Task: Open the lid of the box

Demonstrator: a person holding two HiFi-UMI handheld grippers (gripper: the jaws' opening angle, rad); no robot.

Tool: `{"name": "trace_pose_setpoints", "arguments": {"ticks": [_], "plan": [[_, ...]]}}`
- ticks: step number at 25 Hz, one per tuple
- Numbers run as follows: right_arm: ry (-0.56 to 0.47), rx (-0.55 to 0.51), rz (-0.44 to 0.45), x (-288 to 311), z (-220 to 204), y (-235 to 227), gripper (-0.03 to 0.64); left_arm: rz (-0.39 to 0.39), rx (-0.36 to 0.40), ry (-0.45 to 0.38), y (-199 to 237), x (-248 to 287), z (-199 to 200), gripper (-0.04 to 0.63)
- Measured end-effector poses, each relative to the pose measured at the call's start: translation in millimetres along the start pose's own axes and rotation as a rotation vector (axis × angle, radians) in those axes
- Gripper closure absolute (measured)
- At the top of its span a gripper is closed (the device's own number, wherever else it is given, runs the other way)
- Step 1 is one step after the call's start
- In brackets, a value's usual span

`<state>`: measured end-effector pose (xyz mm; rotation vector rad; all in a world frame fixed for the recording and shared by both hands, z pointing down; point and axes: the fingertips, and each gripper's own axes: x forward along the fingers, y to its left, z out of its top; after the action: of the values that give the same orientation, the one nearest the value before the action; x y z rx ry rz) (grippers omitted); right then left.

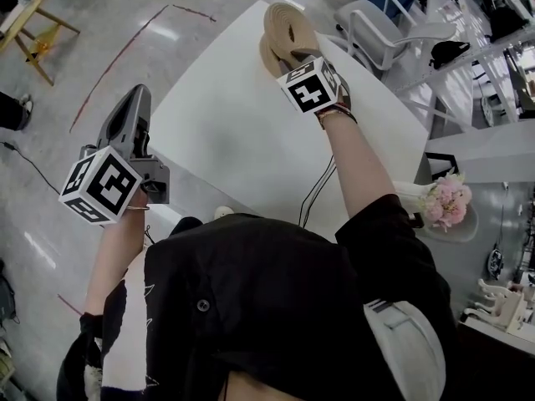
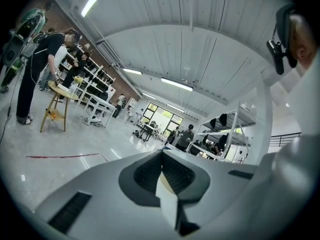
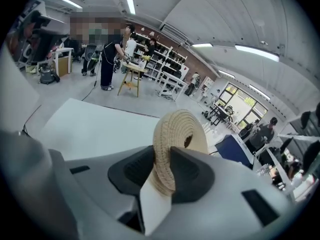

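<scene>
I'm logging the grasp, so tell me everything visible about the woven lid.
The woven lid is a round, beige disc of coiled fibre, like straw or rope, with a small dark hole in its face. It stands on edge, tilted, raised over the white table. The right gripper pinches its rim between both pads. Whether it touches the box below is unclear.

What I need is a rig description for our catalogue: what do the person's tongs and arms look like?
The left tongs and right tongs have light grey plastic bodies with dark ribbed pads. Each carries a white cube with black square markers, left cube and right cube. The person wears a black short-sleeved top; the forearms are bare.
</scene>
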<state>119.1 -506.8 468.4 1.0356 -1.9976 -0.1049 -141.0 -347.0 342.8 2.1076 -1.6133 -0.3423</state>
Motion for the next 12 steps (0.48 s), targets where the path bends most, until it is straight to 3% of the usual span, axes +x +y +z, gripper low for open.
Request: {"name": "trace_pose_setpoints", "arguments": {"ticks": [12], "plan": [[-0.020, 0.082, 0.000, -7.5, 3.7, -1.4, 0.522, 0.005, 0.003, -0.016, 1.6, 1.0, 5.2, 0.586]]}}
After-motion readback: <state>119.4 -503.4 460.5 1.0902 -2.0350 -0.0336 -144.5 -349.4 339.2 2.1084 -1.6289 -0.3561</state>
